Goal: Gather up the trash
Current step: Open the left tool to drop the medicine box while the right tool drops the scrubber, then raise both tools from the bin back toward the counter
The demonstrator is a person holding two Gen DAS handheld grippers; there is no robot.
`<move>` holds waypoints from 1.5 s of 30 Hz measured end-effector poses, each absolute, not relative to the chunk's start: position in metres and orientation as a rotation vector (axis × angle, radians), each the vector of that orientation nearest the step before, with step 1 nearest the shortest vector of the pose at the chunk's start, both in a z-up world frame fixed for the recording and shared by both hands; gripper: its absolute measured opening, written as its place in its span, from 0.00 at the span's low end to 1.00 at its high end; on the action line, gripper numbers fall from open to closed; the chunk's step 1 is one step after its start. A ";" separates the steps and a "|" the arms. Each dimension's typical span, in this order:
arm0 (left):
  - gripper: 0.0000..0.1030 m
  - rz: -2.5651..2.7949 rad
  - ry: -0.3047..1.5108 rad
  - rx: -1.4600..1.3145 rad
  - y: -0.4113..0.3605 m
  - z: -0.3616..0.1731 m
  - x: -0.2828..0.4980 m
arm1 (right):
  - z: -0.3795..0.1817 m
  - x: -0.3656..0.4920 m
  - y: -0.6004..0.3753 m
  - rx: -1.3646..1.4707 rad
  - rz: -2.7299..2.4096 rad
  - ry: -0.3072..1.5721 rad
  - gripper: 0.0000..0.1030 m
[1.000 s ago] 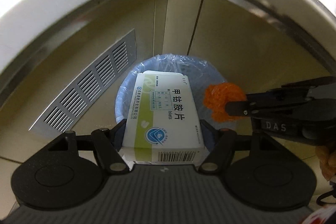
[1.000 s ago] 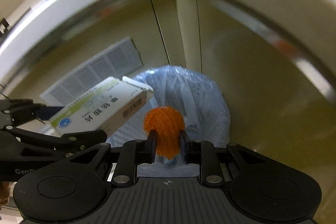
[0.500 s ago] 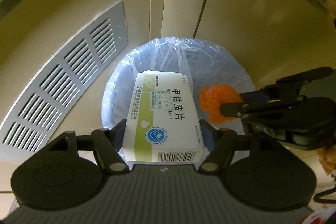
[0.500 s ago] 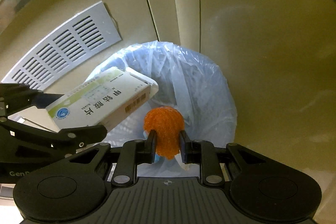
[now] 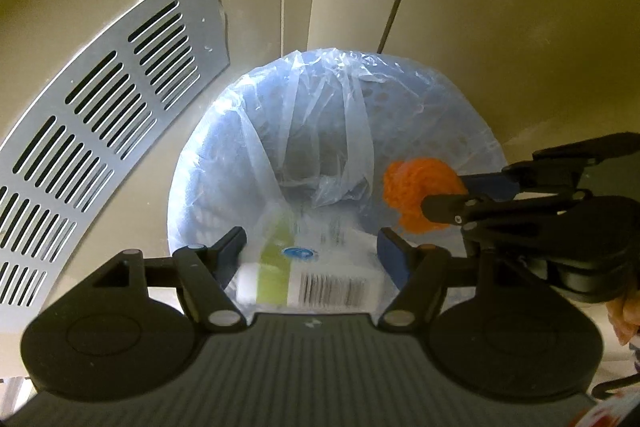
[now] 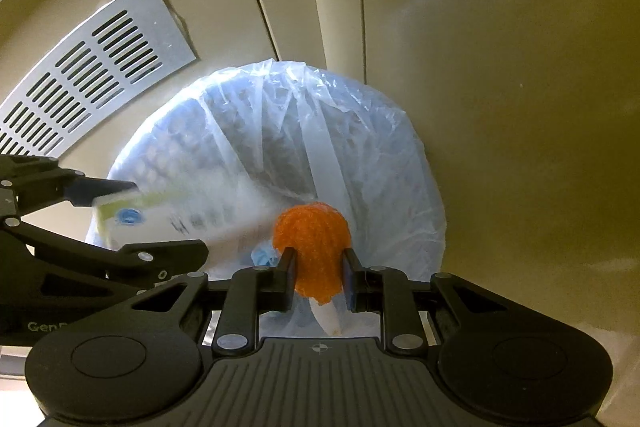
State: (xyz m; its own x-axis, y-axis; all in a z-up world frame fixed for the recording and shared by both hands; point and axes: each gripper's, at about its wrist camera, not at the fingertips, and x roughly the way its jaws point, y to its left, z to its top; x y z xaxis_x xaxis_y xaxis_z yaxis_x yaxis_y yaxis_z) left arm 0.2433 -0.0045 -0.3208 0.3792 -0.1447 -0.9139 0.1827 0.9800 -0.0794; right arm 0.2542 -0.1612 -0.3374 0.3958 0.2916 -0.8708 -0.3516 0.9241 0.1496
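Left wrist view first: what has just changed over the round blue bin with the clear plastic liner (image 5: 208,163)?

— The white-and-green cardboard medicine box (image 5: 320,267) is smeared and tipped low above the bin's near rim. Half a second ago it sat sharp and firmly pinched. The left tongs (image 5: 312,237) stand apart, and I judge it is dropping.

— So one piece is nearly binned. And to the right of it?

— The crumpled orange mesh ball (image 6: 312,247) hangs over the bin's right side, the right tongs (image 6: 318,259) clamped on it as before. The bin looms larger than earlier.
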 end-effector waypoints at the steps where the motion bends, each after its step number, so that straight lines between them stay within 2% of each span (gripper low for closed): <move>1: 0.70 -0.209 1.163 0.034 -0.004 -0.321 0.244 | -0.337 0.254 -0.161 -0.059 0.409 1.089 0.22; 3: 0.73 -0.200 1.167 0.036 -0.004 -0.320 0.244 | -0.337 0.255 -0.162 -0.056 0.409 1.090 0.22; 10: 0.74 -0.193 1.173 0.039 -0.002 -0.314 0.246 | -0.337 0.255 -0.161 -0.030 0.423 1.086 0.23; 12: 0.74 -0.183 1.171 0.034 0.000 -0.312 0.245 | -0.336 0.255 -0.161 -0.015 0.421 1.081 0.31; 14: 0.73 -0.176 1.167 0.025 0.003 -0.309 0.244 | -0.334 0.254 -0.161 -0.012 0.407 1.069 0.49; 17: 0.74 -0.170 1.160 0.015 0.008 -0.305 0.241 | -0.330 0.252 -0.164 0.014 0.417 1.058 0.58; 32: 0.74 -0.159 1.115 0.006 0.011 -0.274 0.204 | -0.305 0.225 -0.169 0.062 0.435 1.037 0.63; 45: 0.74 -0.116 1.019 -0.042 0.024 -0.199 0.144 | -0.225 0.173 -0.177 0.131 0.468 0.977 0.65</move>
State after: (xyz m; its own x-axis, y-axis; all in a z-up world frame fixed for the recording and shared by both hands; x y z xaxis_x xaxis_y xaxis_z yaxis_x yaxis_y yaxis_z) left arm 0.1442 0.0244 -0.1990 0.5187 -0.1161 -0.8470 0.0769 0.9931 -0.0891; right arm 0.1734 -0.1766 -0.2252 0.4691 0.4385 -0.7666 -0.3227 0.8931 0.3134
